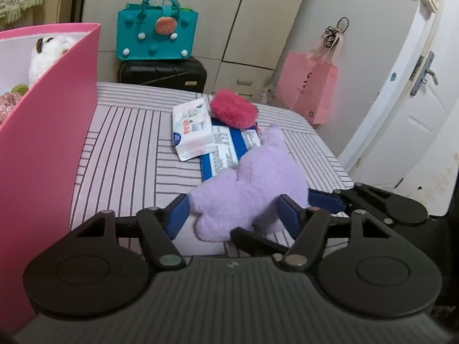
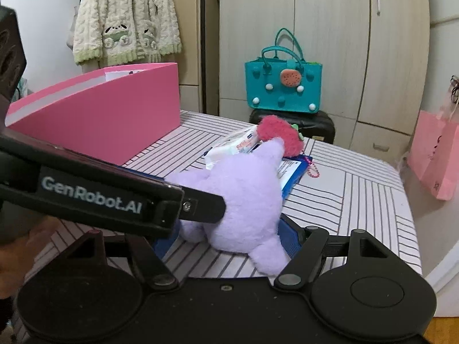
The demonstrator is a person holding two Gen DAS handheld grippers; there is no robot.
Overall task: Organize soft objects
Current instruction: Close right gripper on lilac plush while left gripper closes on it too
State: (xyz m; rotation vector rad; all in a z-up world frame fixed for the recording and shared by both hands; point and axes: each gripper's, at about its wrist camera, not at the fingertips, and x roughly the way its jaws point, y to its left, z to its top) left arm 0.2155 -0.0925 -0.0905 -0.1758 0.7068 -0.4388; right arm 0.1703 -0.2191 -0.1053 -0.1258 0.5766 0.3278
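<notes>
1. A fuzzy lilac plush toy (image 1: 249, 189) lies on its side on the striped bed (image 1: 129, 149).
2. A shaggy red strawberry-shaped plush (image 1: 233, 109) rests behind it on flat printed soft packets (image 1: 192, 132).
3. A white plush animal (image 1: 48, 54) sits inside the pink box (image 1: 57, 114).

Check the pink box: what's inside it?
In the left wrist view the pink box holds a white plush, something green and a floral fabric item. Its wall hides the rest. The right wrist view shows only a bit of paper at its far end.
</notes>
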